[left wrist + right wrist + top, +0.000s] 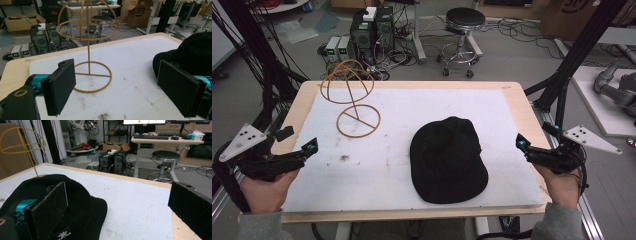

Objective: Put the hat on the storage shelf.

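"SF" on cardboard box (138, 12), white logo label on black cap (62, 235)

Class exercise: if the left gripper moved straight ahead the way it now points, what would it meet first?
Probably the yellow wire hat stand; its ring base lies between the open left gripper jaws' line of sight. Depth is uncertain.

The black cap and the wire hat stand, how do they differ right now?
The black cap is solid dark fabric lying flat; the wire hat stand is thin yellow wire standing upright. The cap sits nearer the person, the stand farther back left. Both rest on the white mat, untouched.
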{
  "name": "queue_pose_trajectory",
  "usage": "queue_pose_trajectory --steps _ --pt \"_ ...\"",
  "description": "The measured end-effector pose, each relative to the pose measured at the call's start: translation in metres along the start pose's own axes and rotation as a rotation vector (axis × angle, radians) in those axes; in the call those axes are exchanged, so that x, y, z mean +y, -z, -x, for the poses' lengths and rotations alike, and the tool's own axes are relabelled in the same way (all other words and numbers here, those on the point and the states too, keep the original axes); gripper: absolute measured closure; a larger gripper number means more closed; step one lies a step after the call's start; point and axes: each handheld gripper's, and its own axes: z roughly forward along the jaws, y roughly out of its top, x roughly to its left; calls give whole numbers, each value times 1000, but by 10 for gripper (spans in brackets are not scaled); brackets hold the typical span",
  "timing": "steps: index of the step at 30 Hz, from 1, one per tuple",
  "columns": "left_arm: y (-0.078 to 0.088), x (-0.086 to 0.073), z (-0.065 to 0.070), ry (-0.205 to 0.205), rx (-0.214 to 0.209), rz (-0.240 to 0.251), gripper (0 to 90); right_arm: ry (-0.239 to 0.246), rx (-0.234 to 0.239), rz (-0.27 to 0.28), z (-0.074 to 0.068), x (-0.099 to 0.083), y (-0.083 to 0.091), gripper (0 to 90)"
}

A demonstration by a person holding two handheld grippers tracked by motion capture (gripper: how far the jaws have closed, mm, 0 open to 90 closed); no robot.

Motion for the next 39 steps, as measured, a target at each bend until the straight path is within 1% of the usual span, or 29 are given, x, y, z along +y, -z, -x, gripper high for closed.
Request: queue_pose_trajectory --steps 5,14,25,27,35,37,39 --pt "1 1 1 0 0 6 156 -6 0 2 0 0 1 20" --pt "1 1 1 0 3 8 156 1 2 -9 0 -1 -1 20" --pt "0 1 2 -1 2 5 156 6 18 -7 -1 0 0 20" --pt "1 1 3 -1 3 6 156 16 27 -8 -1 0 0 20" --pt "2 1 2 -2 3 6 156 28 61 -10 -6 3 -2 20" --pt "3 2 4 -6 2 8 156 49 86 -14 -8 6 -3 20" --pt "3 2 4 -5 1 9 156 76 119 -38 -10 8 -5 20"
